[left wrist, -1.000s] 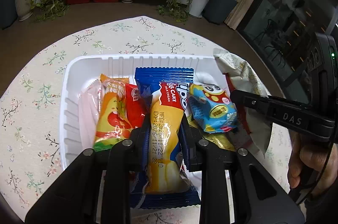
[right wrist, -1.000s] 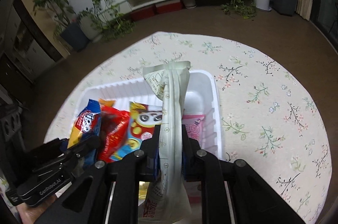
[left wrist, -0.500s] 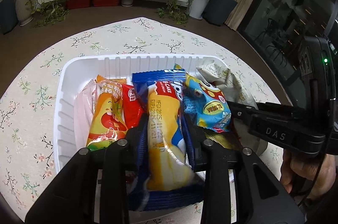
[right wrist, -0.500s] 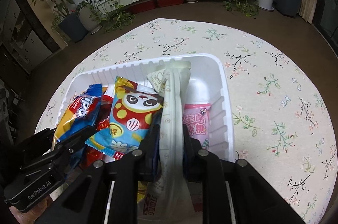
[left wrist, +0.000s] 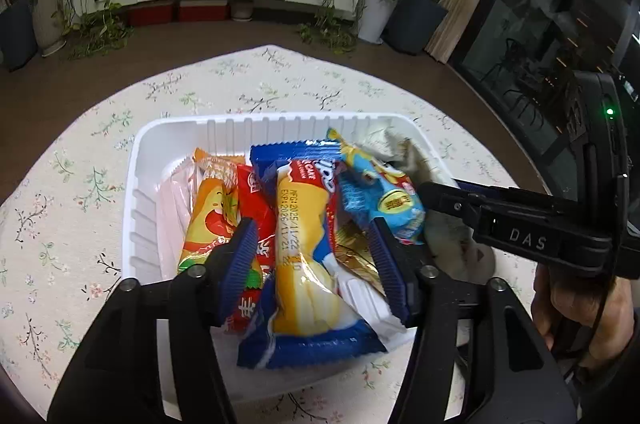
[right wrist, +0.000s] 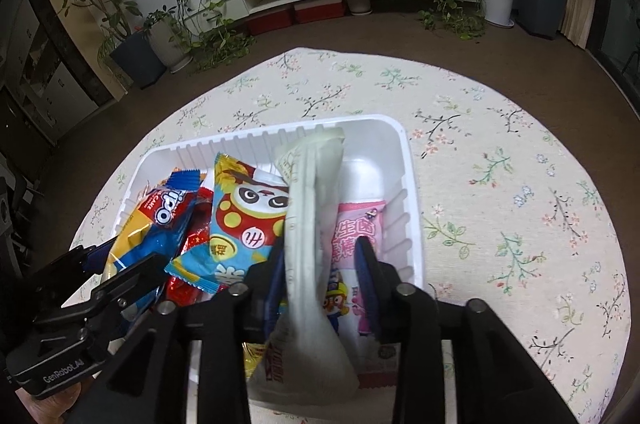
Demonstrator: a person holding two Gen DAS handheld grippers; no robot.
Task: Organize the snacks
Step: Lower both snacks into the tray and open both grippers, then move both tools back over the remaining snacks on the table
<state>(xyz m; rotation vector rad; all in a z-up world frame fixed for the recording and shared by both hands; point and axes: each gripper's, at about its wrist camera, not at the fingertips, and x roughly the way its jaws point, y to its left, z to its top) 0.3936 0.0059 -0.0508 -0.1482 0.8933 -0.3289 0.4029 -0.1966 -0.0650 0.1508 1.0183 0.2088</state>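
- The left hand-held gripper [left wrist: 312,256] has its blue-padded jaws spread apart, one on each side of the blue-and-yellow roll cake packet [left wrist: 304,256]; neither pad presses on the wrapper, as far as the left wrist view shows.
- That roll cake packet lies lengthwise in the white ribbed plastic tray [left wrist: 136,207], its near end hanging over the tray's front rim.
- Left of it sit a red foil packet [left wrist: 256,199] and an orange-and-green snack packet [left wrist: 208,207], with a pale pink packet [left wrist: 172,207] against the tray's left wall.
- Right of it lies a light blue cartoon-face packet [left wrist: 380,195], propped on the others (a gold wrapper [left wrist: 352,252] shows beneath).
- The right hand-held gripper [right wrist: 324,284] also stands with its jaws parted around the tall pale grey-white pouch [right wrist: 312,224]; a gap shows between the right pad and the pouch, while the left pad is close against it, and I cannot tell whether they touch.
- The pouch stands upright in the tray, with a pink cartoon-printed packet [right wrist: 360,236] lying flat just beside it on the right.
- The tray rests on a round counter covered by a cream floral tablecloth [right wrist: 500,183].
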